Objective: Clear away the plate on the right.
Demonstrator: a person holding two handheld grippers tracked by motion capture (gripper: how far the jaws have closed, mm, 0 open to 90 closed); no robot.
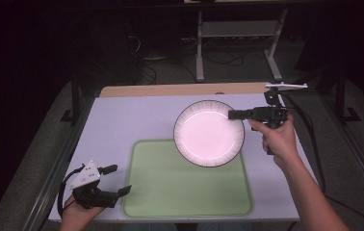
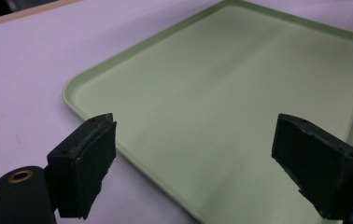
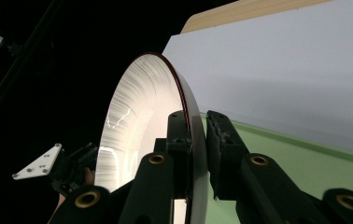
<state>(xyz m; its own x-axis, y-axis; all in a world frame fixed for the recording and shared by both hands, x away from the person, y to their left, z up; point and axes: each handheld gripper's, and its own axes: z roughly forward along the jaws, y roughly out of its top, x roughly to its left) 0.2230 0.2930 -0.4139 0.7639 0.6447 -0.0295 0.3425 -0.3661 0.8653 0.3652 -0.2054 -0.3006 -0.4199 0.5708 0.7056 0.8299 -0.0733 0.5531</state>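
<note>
- Counter (image 1: 122, 120): pale lilac top with a wooden strip along the far edge. The near edge is cut off by the bottom of the high view; the surroundings beyond are dark and hard to make out.
- Tray (image 1: 189, 192): pale green, rounded corners, lying flat on the near half of the counter. Its far right corner is hidden under the plate in the high view; in the left gripper view (image 2: 221, 93) its near and right edges run out of frame.
- Plate (image 1: 209, 133): round, white, dark rim, fine ribbing inside the rim. Sits over the tray's far right corner, partly over bare counter. Glare washes out its centre, and whether it rests on the surface or is lifted cannot be told. In the right gripper view (image 3: 137, 121) it is seen edge-on, lower part cut off.
- Right tongs (image 1: 232, 114): held in the right hand (image 1: 276, 137), closed on the plate's right rim, one jaw on either face of it, seen closely in the right gripper view (image 3: 198, 135).
- Left tongs (image 1: 117, 180): held in the left hand (image 1: 76, 214), at the near left corner of the counter, just beside the tray's left edge; jaws standing wide apart, nothing between them (image 2: 193, 158). The hand is cut off by the frame edge.
</note>
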